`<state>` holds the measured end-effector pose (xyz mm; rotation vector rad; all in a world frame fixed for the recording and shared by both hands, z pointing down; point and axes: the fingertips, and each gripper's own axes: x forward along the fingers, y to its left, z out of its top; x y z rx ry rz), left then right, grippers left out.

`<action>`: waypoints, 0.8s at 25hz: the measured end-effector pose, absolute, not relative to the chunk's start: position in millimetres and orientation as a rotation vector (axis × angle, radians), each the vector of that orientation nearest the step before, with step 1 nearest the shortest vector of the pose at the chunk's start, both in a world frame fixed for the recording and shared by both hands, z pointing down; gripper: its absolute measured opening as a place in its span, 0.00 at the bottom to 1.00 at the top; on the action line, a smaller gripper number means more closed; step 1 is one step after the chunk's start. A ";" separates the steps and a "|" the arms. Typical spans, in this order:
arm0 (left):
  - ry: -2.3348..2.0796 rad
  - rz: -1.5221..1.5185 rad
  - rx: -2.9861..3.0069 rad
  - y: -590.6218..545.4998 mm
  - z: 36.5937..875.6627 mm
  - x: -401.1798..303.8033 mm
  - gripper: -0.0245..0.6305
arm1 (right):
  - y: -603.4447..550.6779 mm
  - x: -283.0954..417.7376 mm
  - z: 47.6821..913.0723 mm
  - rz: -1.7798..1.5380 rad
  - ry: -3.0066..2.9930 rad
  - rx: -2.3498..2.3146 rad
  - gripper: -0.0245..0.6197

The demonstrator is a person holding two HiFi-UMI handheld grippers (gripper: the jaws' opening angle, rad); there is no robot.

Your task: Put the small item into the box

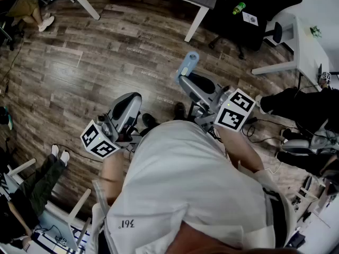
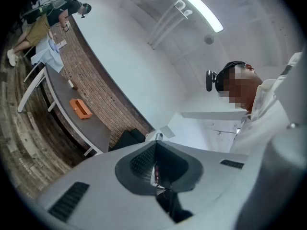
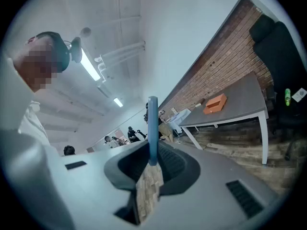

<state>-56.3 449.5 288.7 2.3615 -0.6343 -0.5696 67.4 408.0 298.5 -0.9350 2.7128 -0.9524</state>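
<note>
The person in the white shirt [image 1: 190, 184] stood on the wooden floor [image 1: 106, 62] with a gripper in each hand, both held out in front of the body. The right gripper [image 1: 184, 78] was clamped on the small item [image 1: 189, 63], a thin light-blue piece that stuck out past the jaw tips. Seen along the right gripper [image 3: 152, 150], the small item [image 3: 152, 123] showed edge-on, pinched upright between the two pads. The left gripper [image 1: 131, 100] carried nothing. Its own view showed the left gripper [image 2: 155, 145] with its jaws pressed together and no gap between the ribbed pads.

The orange box [image 3: 215, 103] lay on the long grey table [image 3: 242, 107] at the far side of the room, against the brick wall [image 3: 225, 56] and well apart from both grippers. From the left gripper's side the orange box [image 2: 80, 108] looked open on top. Just right of that table a green bottle [image 1: 239, 7] rested on a black chair [image 1: 228, 23]. At the far left, someone sat with their legs stretched onto the floor [image 1: 32, 9].
</note>
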 end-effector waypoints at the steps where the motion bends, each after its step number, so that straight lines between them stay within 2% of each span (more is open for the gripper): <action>1: -0.635 -0.570 2.362 448.7 289.0 -56.9 0.05 | 407.0 68.0 298.6 -0.950 2.713 -0.939 0.15; 20: -0.620 -0.563 2.367 449.6 290.4 -43.0 0.05 | 411.3 88.1 305.4 -0.937 2.712 -1.010 0.15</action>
